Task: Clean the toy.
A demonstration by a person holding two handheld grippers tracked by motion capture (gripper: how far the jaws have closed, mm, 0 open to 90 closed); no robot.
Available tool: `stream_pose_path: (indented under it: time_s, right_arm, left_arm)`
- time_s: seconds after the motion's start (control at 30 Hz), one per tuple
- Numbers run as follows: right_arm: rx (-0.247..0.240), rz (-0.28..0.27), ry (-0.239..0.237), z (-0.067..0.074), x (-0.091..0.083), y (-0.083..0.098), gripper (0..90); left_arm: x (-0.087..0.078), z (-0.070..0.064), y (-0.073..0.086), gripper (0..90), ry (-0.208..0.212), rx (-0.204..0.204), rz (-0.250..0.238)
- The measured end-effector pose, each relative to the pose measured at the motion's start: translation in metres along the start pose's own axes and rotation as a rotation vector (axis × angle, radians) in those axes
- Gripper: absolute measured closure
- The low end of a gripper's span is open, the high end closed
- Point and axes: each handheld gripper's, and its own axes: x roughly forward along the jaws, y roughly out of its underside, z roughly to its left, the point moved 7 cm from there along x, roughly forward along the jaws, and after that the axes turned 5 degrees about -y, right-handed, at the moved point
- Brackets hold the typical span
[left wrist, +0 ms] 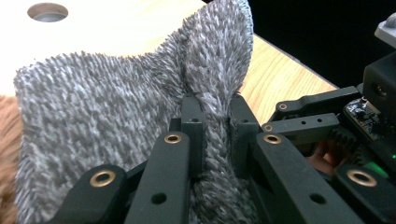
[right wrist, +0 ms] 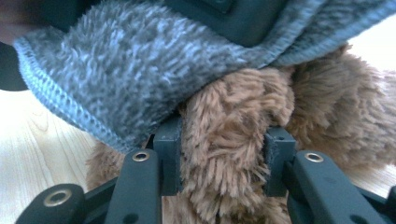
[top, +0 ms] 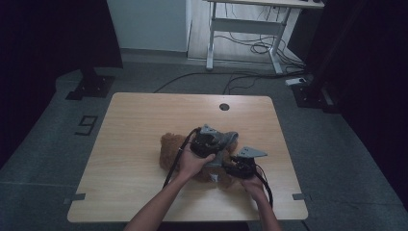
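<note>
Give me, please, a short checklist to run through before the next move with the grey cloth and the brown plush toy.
1. Left gripper pinches a fold of the fuzzy grey cloth: ok.
2. Right gripper has its fingers around a limb of the brown plush toy: ok.
3. Cloth drapes over the toy: ok.
4. Toy rests on the light wooden table: ok.
5. Cloth fully around the toy: cannot tell.

In the high view, the grey cloth (top: 226, 142) and both hands cover most of the brown plush toy (top: 169, 150); its shape is unclear, possibly a bear. At 6 o'clock, both forearms are cut off.
</note>
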Motion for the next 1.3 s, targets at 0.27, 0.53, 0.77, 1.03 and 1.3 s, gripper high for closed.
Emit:
stream_pose_path:
  time_s: [0.27, 0.53, 0.77, 1.03, 1.3]
  right_arm:
    - [0.006, -0.010, 0.002, 0.000, 0.000, 0.000, 59.8]
    - [0.019, -0.020, -0.004, -0.002, -0.001, 0.000, 59.9]
    - [0.021, -0.024, -0.009, -0.002, -0.001, 0.000, 59.9]
    - [0.027, -0.027, -0.010, -0.003, -0.001, 0.000, 59.9]
    - [0.021, -0.029, -0.002, -0.005, 0.001, -0.001, 60.8]
  left_arm:
    - [-0.032, 0.025, 0.011, 80.4, -0.075, -0.015, -0.016]
    - [-0.075, 0.073, 0.035, 80.4, -0.193, -0.031, -0.021]
    - [-0.112, 0.118, 0.063, 80.4, -0.234, -0.147, -0.068]
    - [-0.111, 0.142, 0.105, 80.4, -0.265, -0.228, -0.006]
    - [-0.091, 0.151, 0.117, 80.5, -0.258, -0.268, 0.029]
